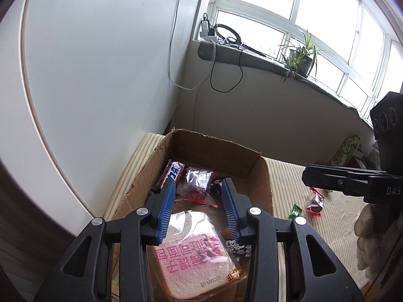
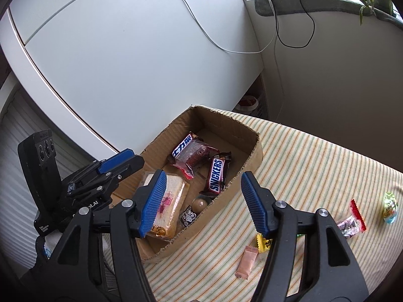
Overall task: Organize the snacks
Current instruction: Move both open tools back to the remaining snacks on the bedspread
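Note:
A cardboard box (image 1: 259,176) (image 2: 249,161) sits on a striped cloth and holds a bread pack (image 1: 199,259) (image 2: 171,201), two Snickers bars (image 2: 216,176) (image 1: 172,173), a clear red-edged pack (image 1: 197,183) (image 2: 194,154) and a small round sweet (image 2: 199,204). My left gripper (image 1: 199,201) is open and empty above the bread pack, inside the box. It also shows in the right wrist view (image 2: 118,162). My right gripper (image 2: 199,201) is open and empty above the box's near wall; it shows at the right of the left wrist view (image 1: 317,180).
Loose sweets lie on the cloth right of the box: a pink sachet (image 2: 246,261), a yellow one (image 2: 263,242), a silver-pink one (image 2: 348,225), a red one (image 2: 357,215) (image 1: 314,202), a green one (image 1: 294,211). A white cabinet (image 2: 126,50) stands behind the box.

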`<act>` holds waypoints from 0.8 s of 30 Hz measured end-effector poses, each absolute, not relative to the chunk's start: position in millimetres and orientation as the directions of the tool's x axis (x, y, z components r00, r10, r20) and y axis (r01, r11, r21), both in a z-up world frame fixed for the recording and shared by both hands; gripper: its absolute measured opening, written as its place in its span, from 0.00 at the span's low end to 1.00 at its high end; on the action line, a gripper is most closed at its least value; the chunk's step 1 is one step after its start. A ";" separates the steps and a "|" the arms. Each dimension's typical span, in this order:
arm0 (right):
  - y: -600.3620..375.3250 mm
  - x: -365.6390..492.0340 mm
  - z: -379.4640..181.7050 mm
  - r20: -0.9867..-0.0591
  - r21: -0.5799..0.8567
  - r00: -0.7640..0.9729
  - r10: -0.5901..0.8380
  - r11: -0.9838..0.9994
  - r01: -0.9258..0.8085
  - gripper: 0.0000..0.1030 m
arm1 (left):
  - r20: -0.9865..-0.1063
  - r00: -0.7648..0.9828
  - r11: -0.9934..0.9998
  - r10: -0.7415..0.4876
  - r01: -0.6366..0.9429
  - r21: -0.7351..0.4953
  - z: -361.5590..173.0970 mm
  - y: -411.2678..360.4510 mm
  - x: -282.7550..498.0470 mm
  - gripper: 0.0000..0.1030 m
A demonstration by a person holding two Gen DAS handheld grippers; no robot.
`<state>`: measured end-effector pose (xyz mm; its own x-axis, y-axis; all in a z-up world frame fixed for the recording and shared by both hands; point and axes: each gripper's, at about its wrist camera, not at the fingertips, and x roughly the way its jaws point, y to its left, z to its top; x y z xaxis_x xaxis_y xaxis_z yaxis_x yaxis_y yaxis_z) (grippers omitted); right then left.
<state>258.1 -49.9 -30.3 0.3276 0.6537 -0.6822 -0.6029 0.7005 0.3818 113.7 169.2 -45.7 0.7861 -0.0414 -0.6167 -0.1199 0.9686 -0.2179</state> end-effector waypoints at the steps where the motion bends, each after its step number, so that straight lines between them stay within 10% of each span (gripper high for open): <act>1: -54.6 257.1 -29.4 -0.682 0.376 0.336 0.650 0.705 -0.601 0.63 | -0.614 0.788 0.969 -0.046 -0.115 -0.220 -44.0 166.7 112.3 0.36; 24: -215.3 244.3 -33.0 -0.695 0.306 0.504 0.512 0.846 -0.437 0.63 | -0.576 0.787 0.960 -0.219 0.069 -0.270 -34.5 68.0 89.6 0.36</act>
